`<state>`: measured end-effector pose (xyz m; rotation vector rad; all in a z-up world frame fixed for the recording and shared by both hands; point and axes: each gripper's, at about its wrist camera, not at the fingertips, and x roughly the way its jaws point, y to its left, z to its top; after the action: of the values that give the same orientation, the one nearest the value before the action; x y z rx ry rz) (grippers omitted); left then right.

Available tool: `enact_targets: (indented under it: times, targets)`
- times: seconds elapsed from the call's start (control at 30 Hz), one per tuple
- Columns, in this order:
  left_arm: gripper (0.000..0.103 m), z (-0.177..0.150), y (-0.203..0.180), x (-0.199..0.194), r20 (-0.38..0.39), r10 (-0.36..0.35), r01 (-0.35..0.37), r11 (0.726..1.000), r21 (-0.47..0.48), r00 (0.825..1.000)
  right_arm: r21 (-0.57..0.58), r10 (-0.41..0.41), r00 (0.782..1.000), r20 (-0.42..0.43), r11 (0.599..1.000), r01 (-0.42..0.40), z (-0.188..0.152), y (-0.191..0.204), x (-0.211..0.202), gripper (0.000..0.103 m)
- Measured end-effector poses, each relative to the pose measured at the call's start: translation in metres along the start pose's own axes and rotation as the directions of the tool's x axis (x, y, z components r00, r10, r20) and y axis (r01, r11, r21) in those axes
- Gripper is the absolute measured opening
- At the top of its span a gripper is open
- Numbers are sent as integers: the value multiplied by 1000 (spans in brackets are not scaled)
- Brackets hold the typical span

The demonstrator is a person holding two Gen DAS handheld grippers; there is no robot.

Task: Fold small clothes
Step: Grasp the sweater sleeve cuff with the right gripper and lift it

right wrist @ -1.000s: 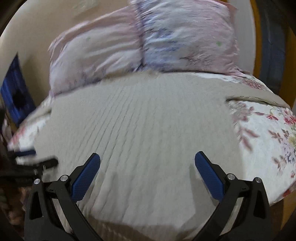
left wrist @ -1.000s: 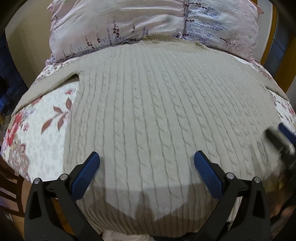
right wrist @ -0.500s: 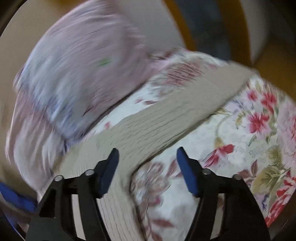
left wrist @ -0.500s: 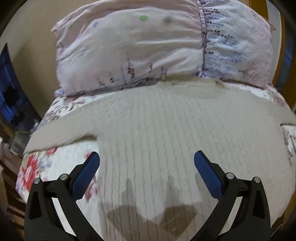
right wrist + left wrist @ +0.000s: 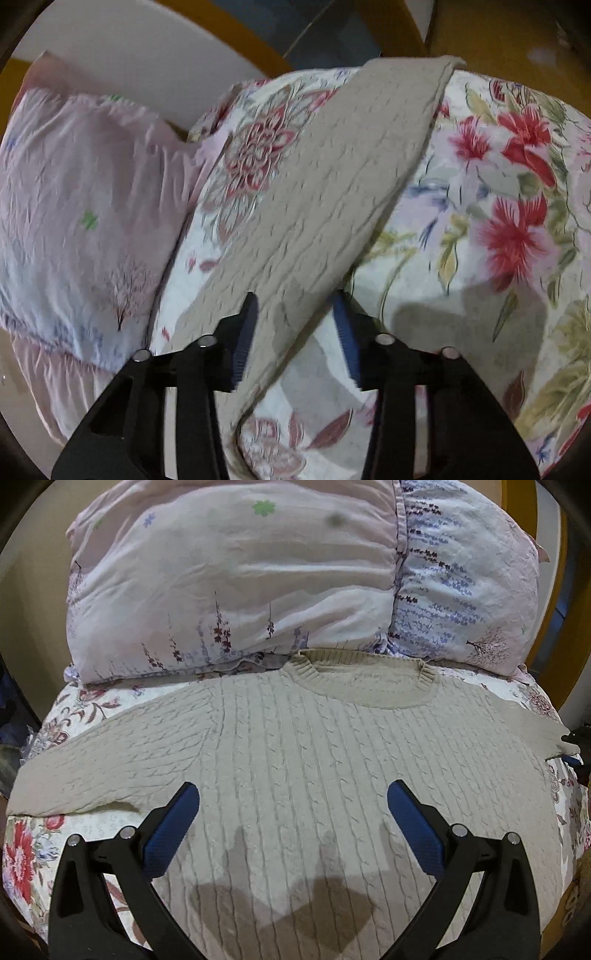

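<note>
A beige cable-knit sweater [image 5: 314, 746] lies flat, front up, on the floral bed cover, its collar [image 5: 369, 681] toward the pillows. My left gripper [image 5: 293, 812] hovers open over the sweater's chest with nothing between its pads. In the right wrist view the sweater's right sleeve [image 5: 332, 177] stretches away toward the bed's edge. My right gripper [image 5: 295, 328] straddles that sleeve near the shoulder, its jaws closing with the knit between them, and the pads stand a little off the fabric. The right gripper shows at the far right edge of the left wrist view [image 5: 574, 746].
Two pale pink printed pillows [image 5: 236, 576] [image 5: 465, 590] lie at the head of the bed, just beyond the collar. The floral bed cover [image 5: 498, 221] surrounds the sweater. A wooden bed frame [image 5: 229, 33] and a light wall lie behind.
The left gripper moved up the sweater toward the collar, still open. The right gripper swung out to the right sleeve, rolled, and narrowed its jaws around it.
</note>
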<state>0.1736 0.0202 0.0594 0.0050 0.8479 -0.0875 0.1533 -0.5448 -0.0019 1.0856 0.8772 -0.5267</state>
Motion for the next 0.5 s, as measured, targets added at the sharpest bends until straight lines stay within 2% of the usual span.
enact_targets:
  times: [0.3,0.37,0.43,0.5]
  targets:
    - [101,-1,16,19,-24,-106,103,990,-92,994,46,6,997,74,999,-10,16,-17,2,24]
    - [101,-2,17,19,-15,-118,116,988,-98,993,39,-12,996,90,999,8,16,-17,2,22]
    - [101,-2,18,20,-15,-118,116,988,-100,993,12,-48,993,110,999,47,17,-13,2,15]
    - [101,-1,20,22,-18,-121,118,988,-102,993,-45,-80,987,138,995,87,16,-4,3,11]
